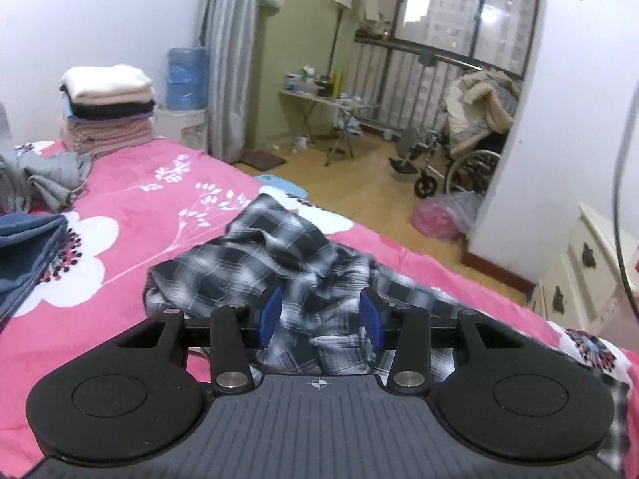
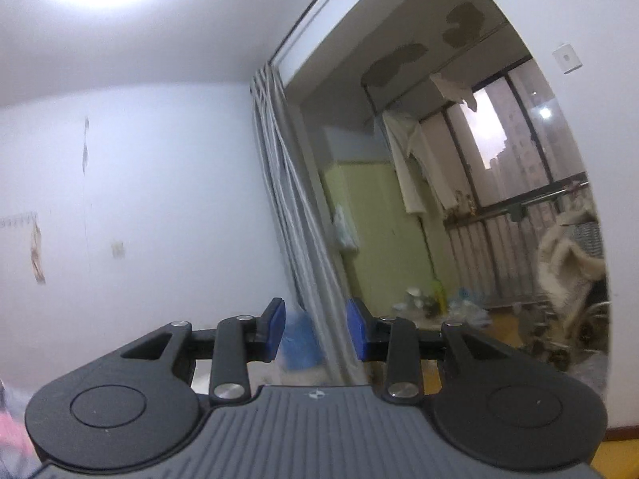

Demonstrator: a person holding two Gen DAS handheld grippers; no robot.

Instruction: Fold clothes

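Note:
A crumpled black-and-white plaid shirt [image 1: 255, 255] lies on the pink flowered bed [image 1: 139, 199]. My left gripper [image 1: 321, 317] hovers just above its near part. Its blue pads [image 1: 271, 315] stand apart and the cloth shows in the gap without being pinched. My right gripper [image 2: 315, 331] is raised high and points at the white wall and the grey curtain [image 2: 287, 199]. It is open, with nothing between its pads. The right wrist view shows no shirt.
A stack of folded clothes [image 1: 108, 107] sits at the bed's far left corner. A loose grey garment [image 1: 44, 175] and a blue one [image 1: 28, 247] lie at the left. Beyond the bed are a water jug [image 1: 185, 78], a folding table [image 1: 327, 99], a wheelchair [image 1: 459, 147] and a cream dresser [image 1: 587, 271].

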